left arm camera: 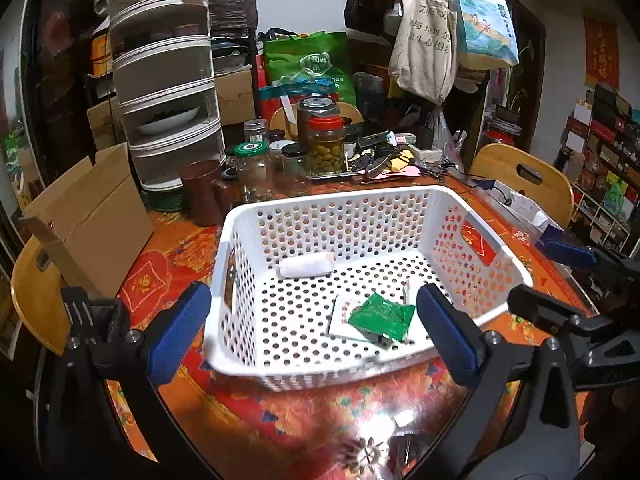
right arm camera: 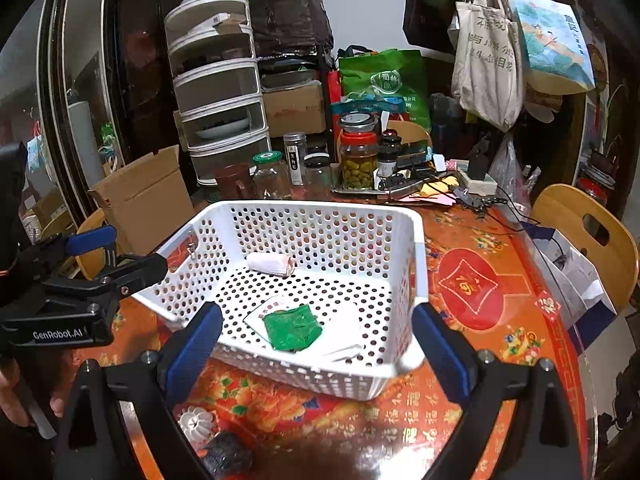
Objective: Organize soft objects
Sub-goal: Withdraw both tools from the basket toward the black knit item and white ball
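Note:
A white perforated basket (left arm camera: 240,360) stands on the red patterned table; it also shows in the right wrist view (right arm camera: 416,264). Inside lie a rolled white cloth (left arm camera: 306,266) (right arm camera: 270,264), a green packet (left arm camera: 382,316) (right arm camera: 292,326) and white packets (left arm camera: 340,314) (right arm camera: 344,332) under and beside it. My left gripper (left arm camera: 312,334) is open and empty at the basket's near rim. My right gripper (right arm camera: 316,354) is open and empty at the near rim too. A white ridged object (right arm camera: 198,424) and a dark soft object (right arm camera: 226,456) lie on the table before the basket.
Jars (left arm camera: 326,148), a brown mug (left arm camera: 204,192) and a stacked white food cover (left arm camera: 168,92) stand behind the basket. A cardboard box (left arm camera: 92,216) sits at the left. Wooden chairs (right arm camera: 588,236) ring the table. The other gripper (right arm camera: 80,284) shows at the left.

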The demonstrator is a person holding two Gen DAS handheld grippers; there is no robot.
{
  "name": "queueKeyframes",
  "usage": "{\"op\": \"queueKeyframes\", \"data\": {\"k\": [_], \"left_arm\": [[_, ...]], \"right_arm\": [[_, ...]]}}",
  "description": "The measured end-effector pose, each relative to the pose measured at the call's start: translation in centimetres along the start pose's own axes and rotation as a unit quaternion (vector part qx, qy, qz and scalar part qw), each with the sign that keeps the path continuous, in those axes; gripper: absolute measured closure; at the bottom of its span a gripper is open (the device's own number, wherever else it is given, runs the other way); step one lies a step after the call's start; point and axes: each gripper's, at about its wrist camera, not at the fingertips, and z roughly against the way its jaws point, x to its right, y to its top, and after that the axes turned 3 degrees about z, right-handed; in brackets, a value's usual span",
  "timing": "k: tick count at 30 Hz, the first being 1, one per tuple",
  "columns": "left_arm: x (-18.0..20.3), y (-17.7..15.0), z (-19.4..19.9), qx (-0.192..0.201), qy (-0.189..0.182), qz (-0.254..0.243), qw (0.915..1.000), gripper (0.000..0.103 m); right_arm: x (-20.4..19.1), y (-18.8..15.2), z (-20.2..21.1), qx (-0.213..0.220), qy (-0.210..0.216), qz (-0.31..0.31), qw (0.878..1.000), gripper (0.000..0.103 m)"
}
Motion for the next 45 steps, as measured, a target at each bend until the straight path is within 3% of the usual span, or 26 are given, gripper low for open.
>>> {"op": "queueKeyframes", "data": {"k": [8, 21, 37, 45], "left_arm": [[-1.7, -3.3, 4.0, 0.002, -0.031, 0.032, 0.9990, 0.001], [-0.8, -10.4, 9.2, 0.000, -0.053, 0.022, 0.9984, 0.000], [-1.0, -14.0, 11.9, 0.002, -0.075, 0.037, 0.9964, 0.000], [-0.8, -16.9, 10.5, -0.027, -0.083, 0.040, 0.9954, 0.000]], "right_arm": [[-0.4, -2.0, 2.3, 0.007, 0.002, 0.007, 1.000, 0.003], [-2.2, -6.4, 4.9, 0.009, 0.023, 0.006, 1.000, 0.003], [-3.5, -10.0, 7.8, 0.017, 0.032, -0.005, 0.999, 0.003], [-3.9, -11.6, 7.9, 0.006, 0.032, -0.008, 0.999, 0.003]]}}
